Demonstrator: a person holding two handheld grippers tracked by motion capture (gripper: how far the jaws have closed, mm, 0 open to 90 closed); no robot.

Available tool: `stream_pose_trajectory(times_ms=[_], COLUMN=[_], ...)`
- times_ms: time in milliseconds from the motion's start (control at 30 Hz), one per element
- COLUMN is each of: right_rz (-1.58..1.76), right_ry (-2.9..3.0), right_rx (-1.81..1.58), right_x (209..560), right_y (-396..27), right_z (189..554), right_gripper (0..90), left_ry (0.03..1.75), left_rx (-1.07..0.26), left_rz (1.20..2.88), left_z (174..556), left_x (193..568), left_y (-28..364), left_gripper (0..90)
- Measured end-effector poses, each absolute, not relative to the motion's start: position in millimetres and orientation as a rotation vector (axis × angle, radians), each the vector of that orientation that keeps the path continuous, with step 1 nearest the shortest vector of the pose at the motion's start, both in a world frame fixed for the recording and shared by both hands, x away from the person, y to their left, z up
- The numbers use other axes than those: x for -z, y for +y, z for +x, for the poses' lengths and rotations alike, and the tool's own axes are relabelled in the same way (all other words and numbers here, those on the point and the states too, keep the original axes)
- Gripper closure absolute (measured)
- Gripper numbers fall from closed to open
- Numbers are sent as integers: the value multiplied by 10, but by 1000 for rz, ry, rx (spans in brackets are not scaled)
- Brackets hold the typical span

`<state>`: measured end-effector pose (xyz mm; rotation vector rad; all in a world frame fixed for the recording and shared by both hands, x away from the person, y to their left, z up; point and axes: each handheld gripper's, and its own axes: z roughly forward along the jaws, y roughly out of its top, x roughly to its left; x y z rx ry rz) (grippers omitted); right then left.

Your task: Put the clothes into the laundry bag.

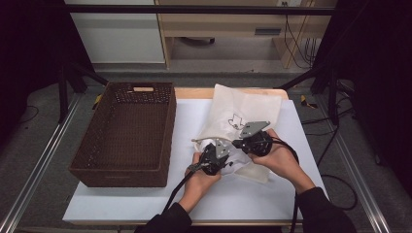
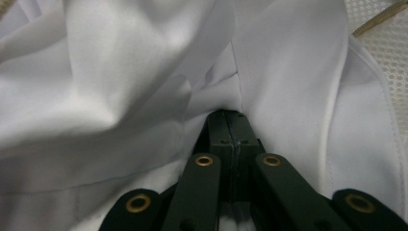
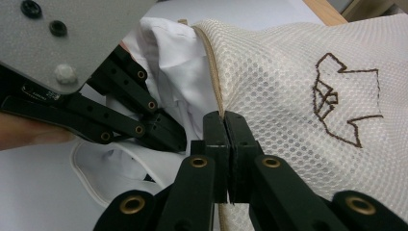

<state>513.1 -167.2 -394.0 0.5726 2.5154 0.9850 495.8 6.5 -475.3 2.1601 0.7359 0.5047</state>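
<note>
While my left gripper (image 2: 230,118) pinches the white garment (image 2: 120,86), my right gripper (image 3: 223,120) clamps the mesh bag (image 3: 288,82) rim, its mouth just beside the left fingertips.

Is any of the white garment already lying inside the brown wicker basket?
No. In the high view the brown wicker basket holds nothing, and the white garment lies beside it at the mesh laundry bag.
</note>
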Motion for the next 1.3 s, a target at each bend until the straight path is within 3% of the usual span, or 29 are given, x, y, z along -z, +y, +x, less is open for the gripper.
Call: stream_pose_trajectory(times_ms=[1300], right_rz=[558], right_ry=[2537], right_rx=[-967], right_x=[4000], right_y=[-1633], right_z=[5090], right_gripper=[892], left_ry=[772], left_rx=[-542], left_rz=[2128], left_z=[5204], left_x=[4775], left_y=[-57], left_gripper=[900])
